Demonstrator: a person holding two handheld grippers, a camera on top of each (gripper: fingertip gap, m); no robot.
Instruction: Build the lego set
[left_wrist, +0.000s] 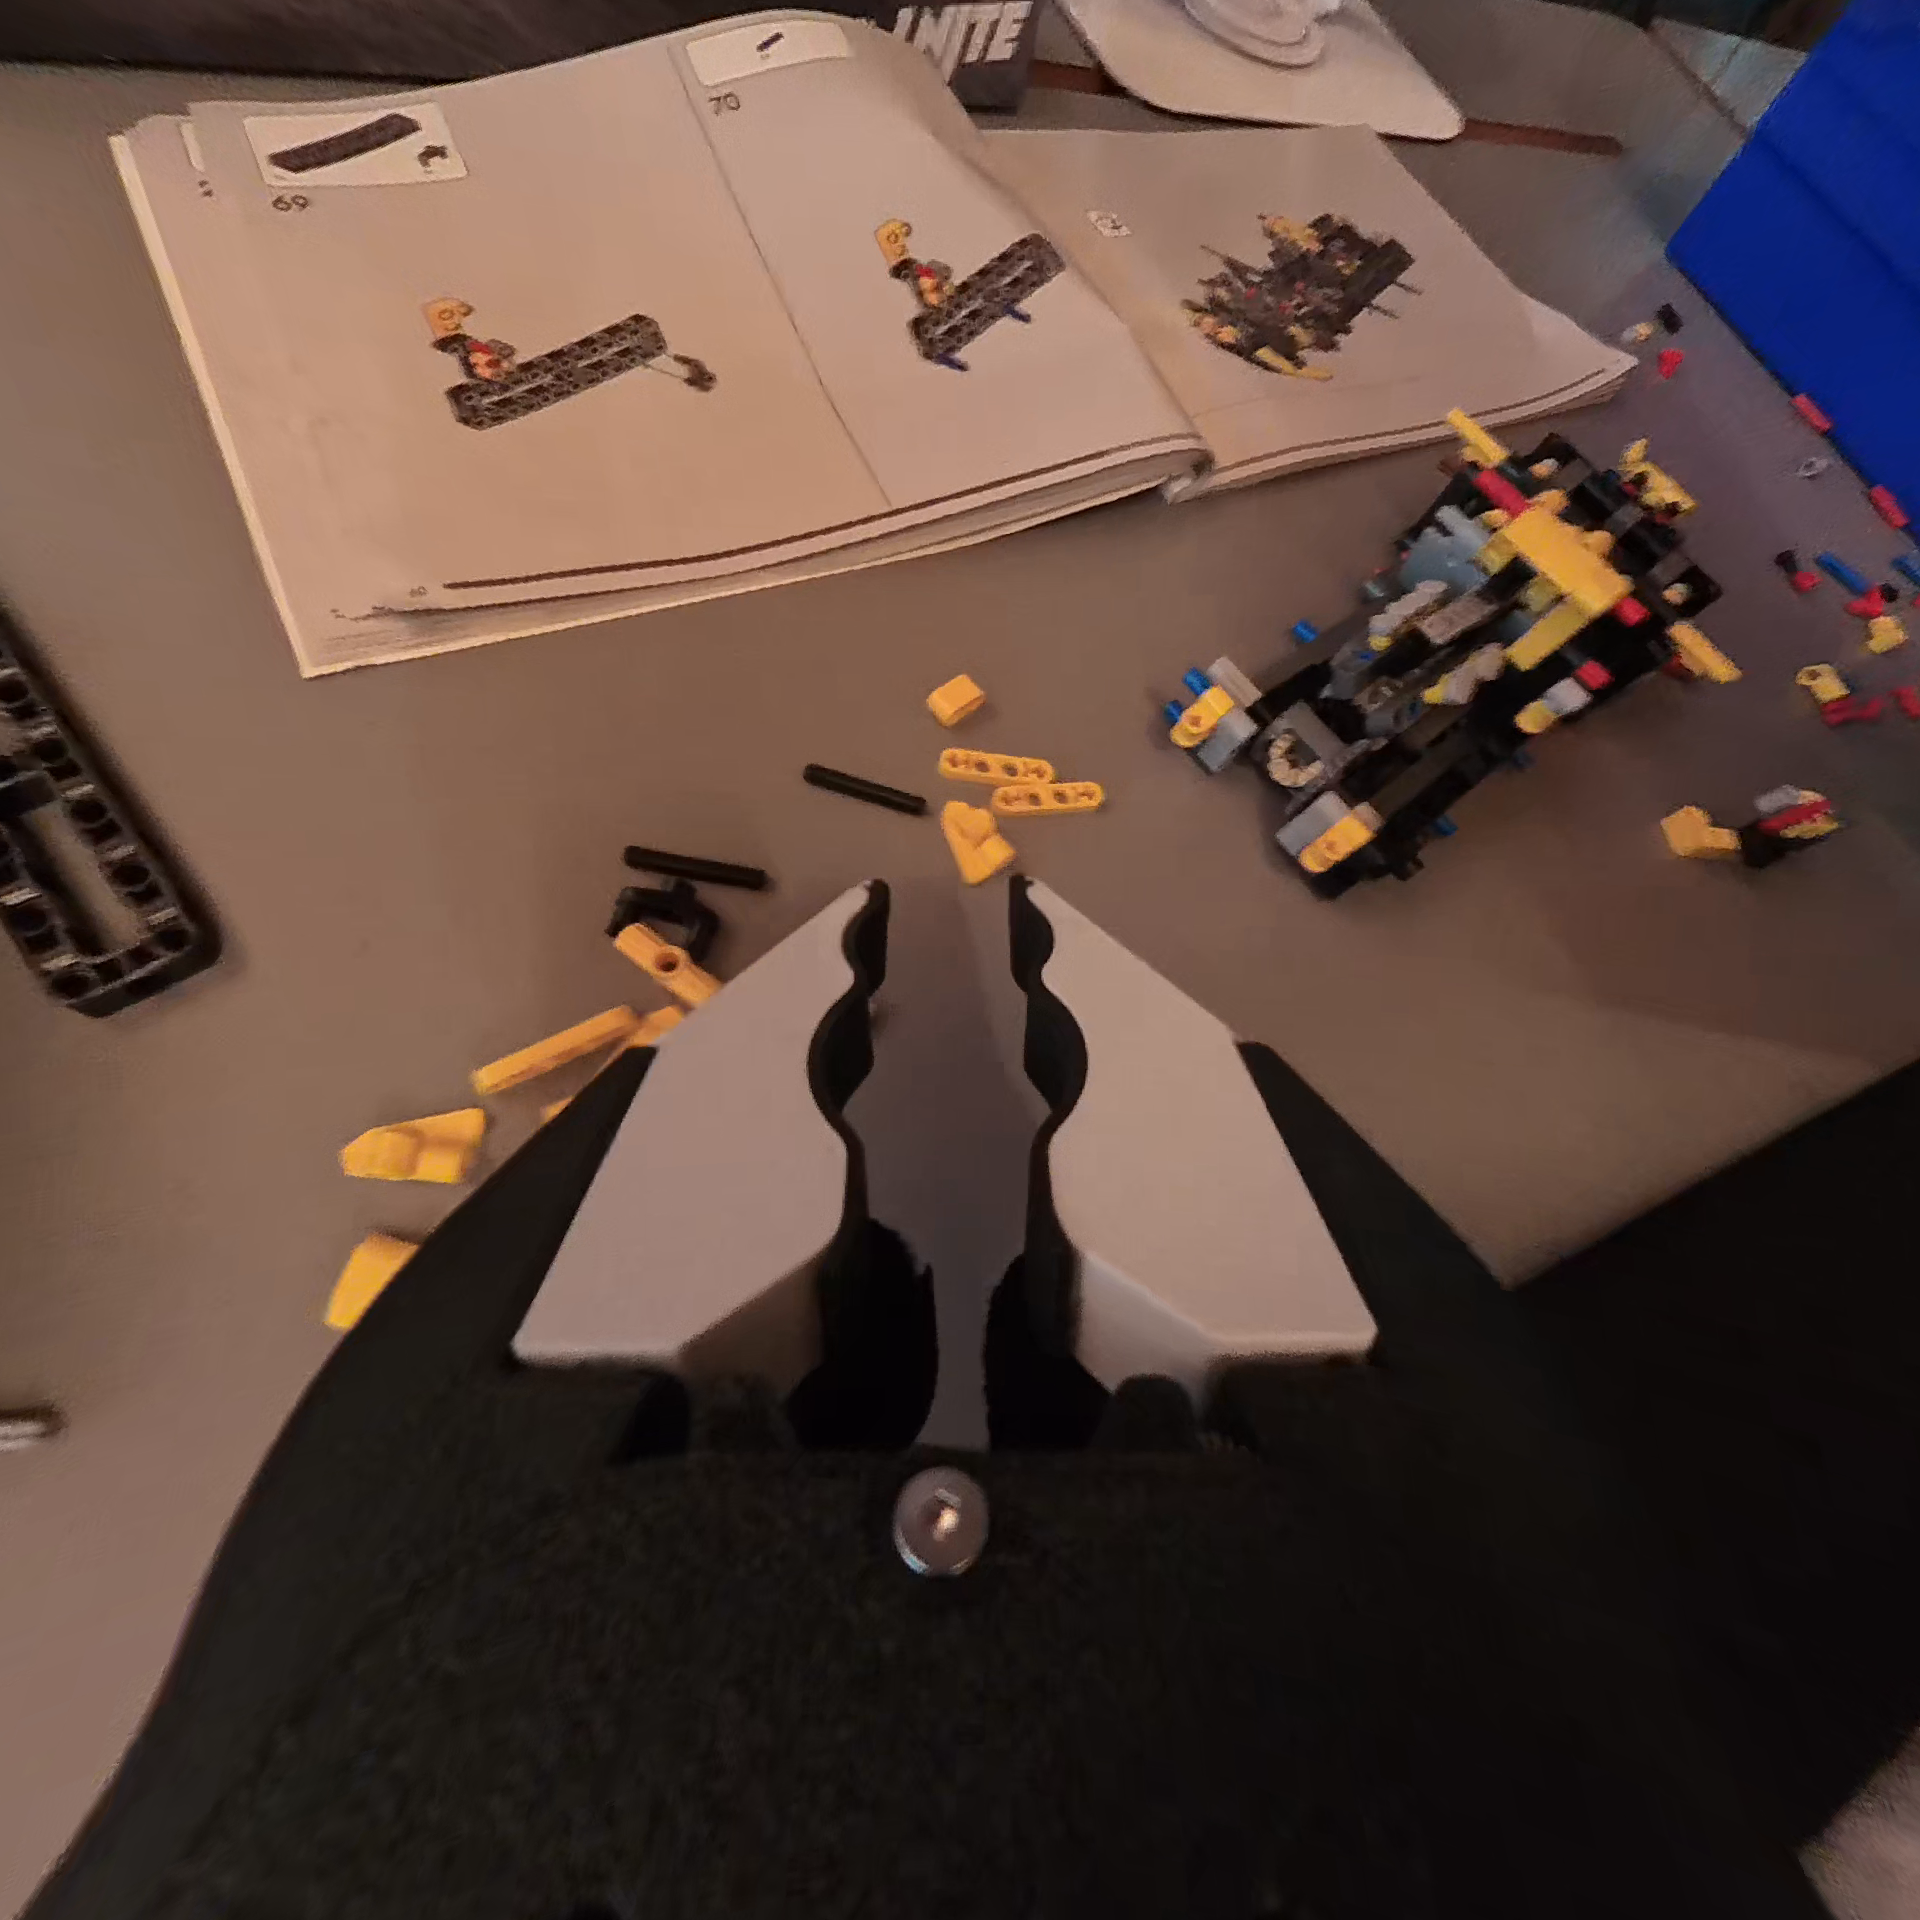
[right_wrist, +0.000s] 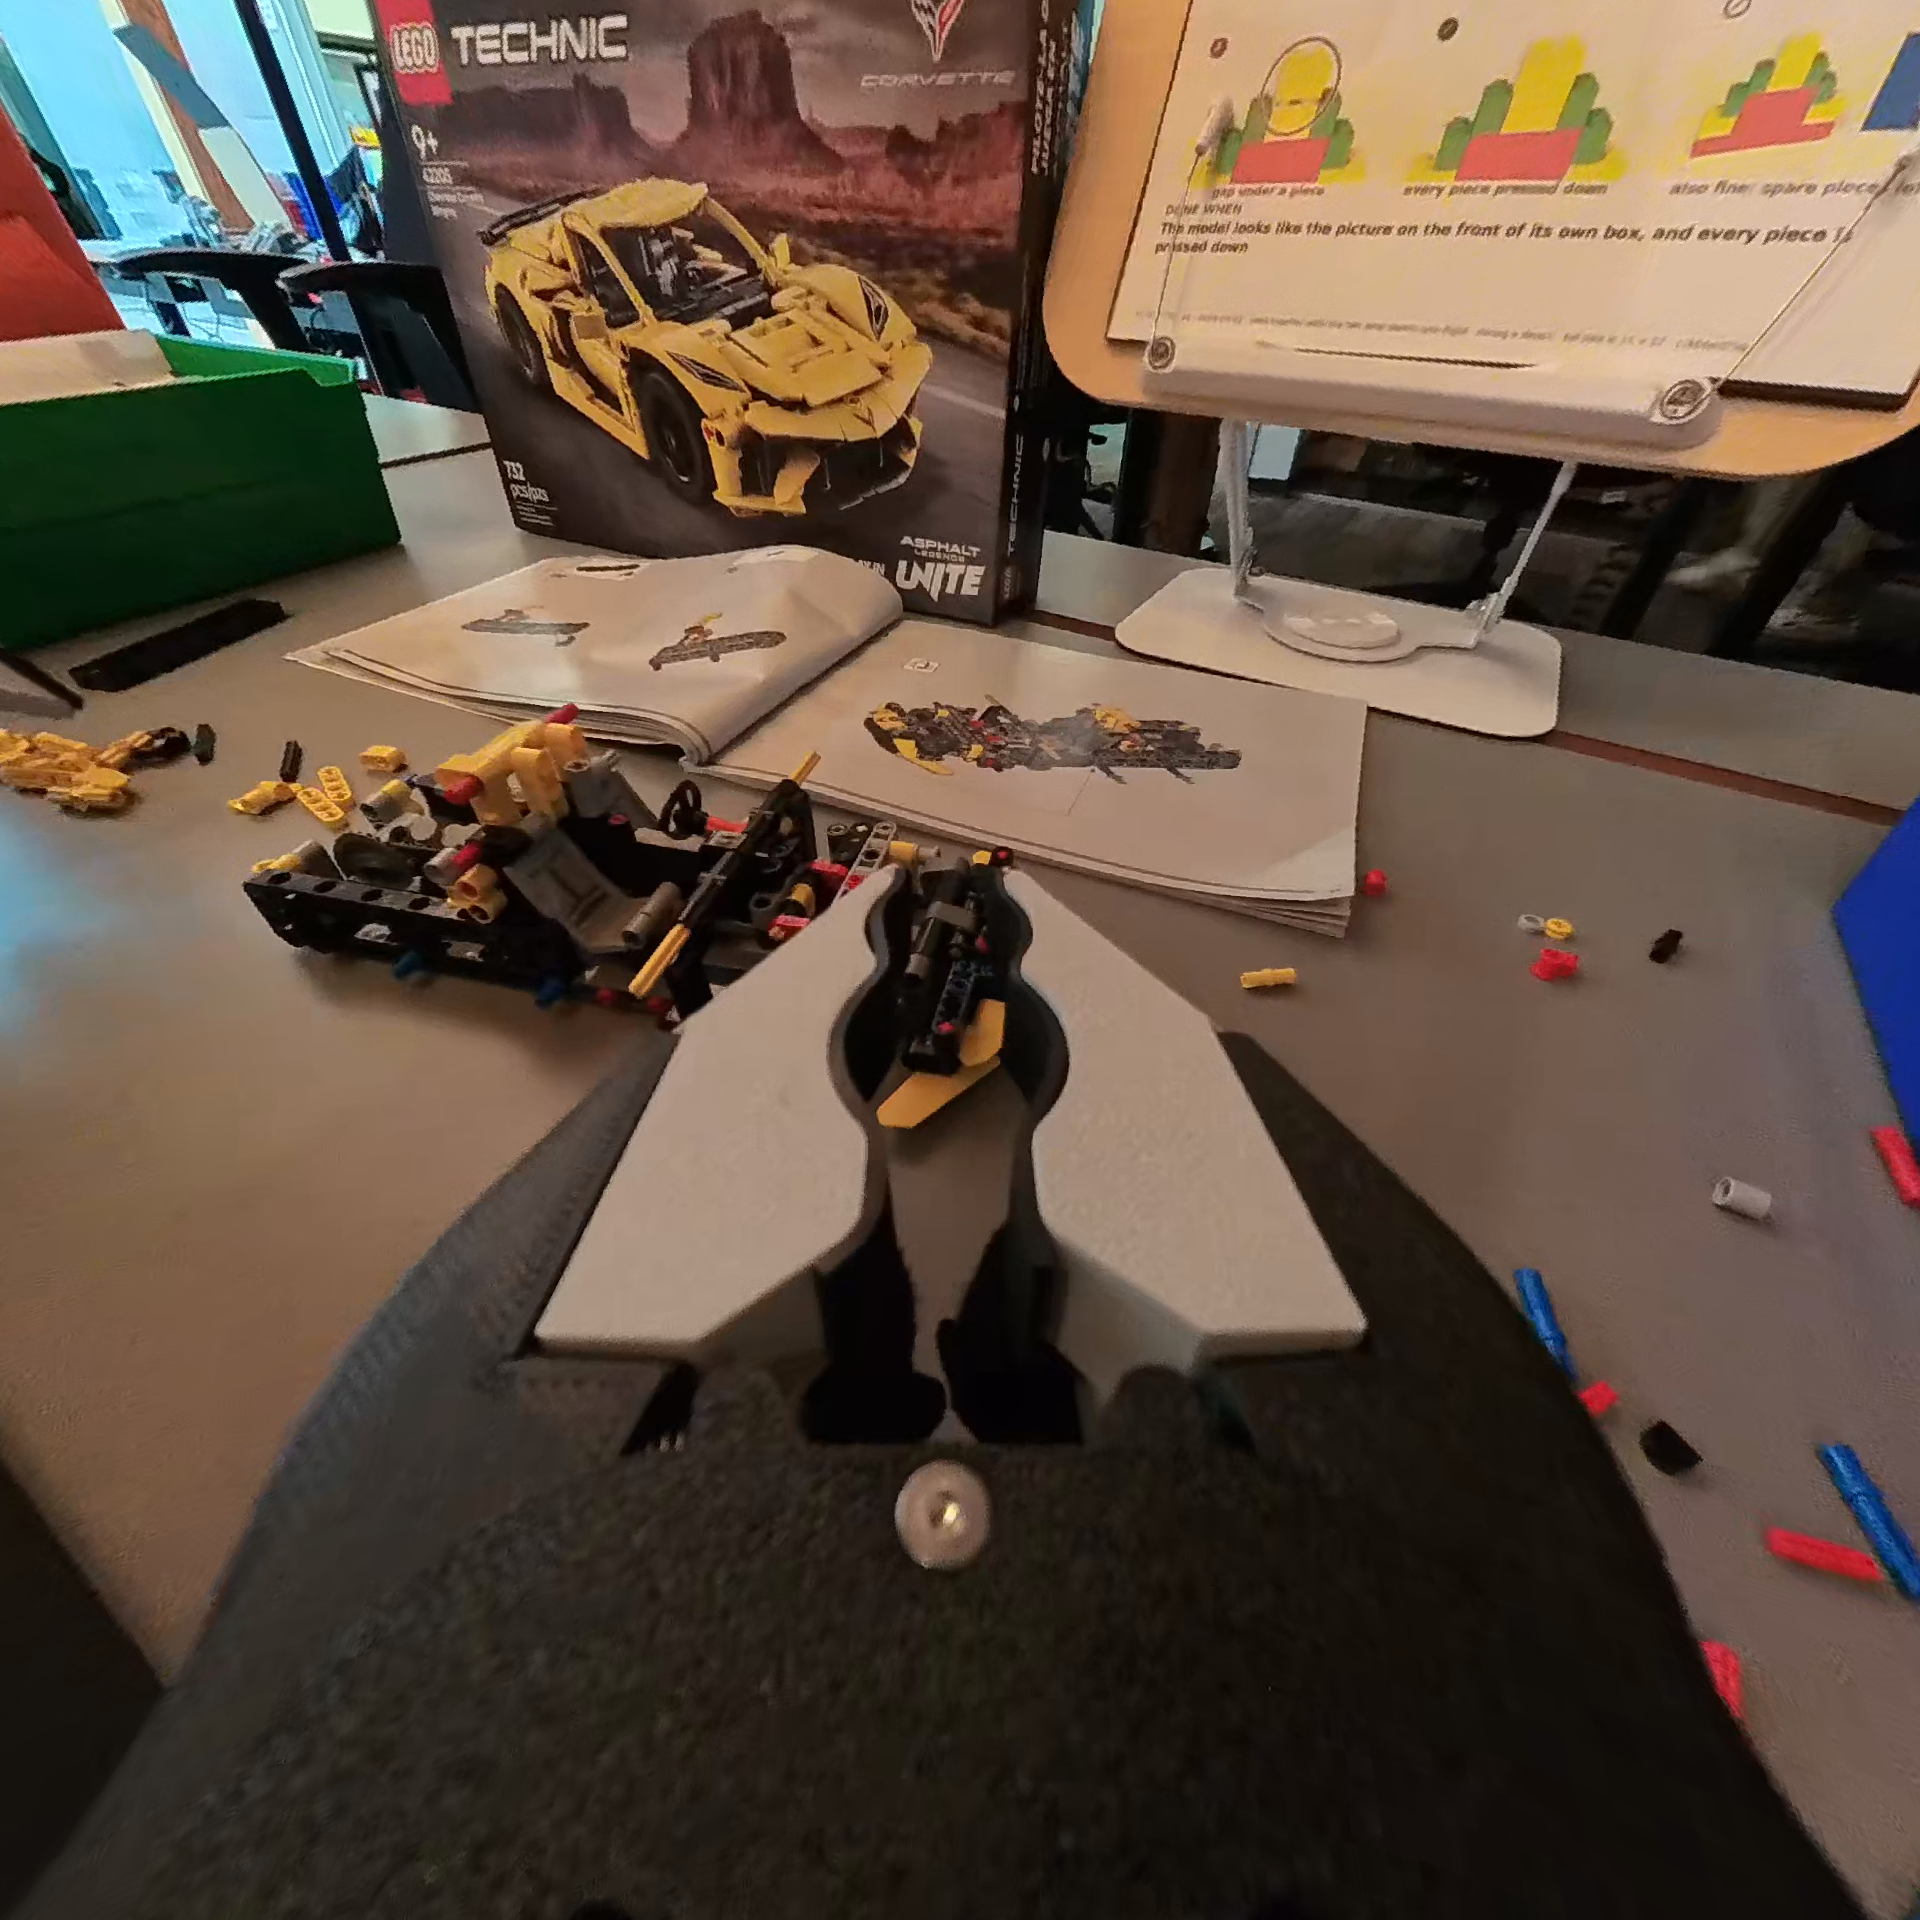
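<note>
Chassis (right_wrist: 540, 883) before booklet (right_wrist: 1039, 748), box (right_wrist: 727, 291) behind

Matt grey table (left_wrist: 312, 790), paper booklet (left_wrist: 582, 436), glossy plastic bricks (left_wrist: 1018, 779)

We've got a grey table (left_wrist: 1039, 582): open instruction booklet (left_wrist: 582, 343) at 12 o'clock, half-built car chassis (left_wrist: 1475, 665) at 2, loose yellow pieces (left_wrist: 997, 779) dead centre.

One instruction booklet (left_wrist: 644, 343), one part-built chassis (left_wrist: 1455, 665), two black axles (left_wrist: 862, 790), two yellow thin beams (left_wrist: 997, 767).
</note>
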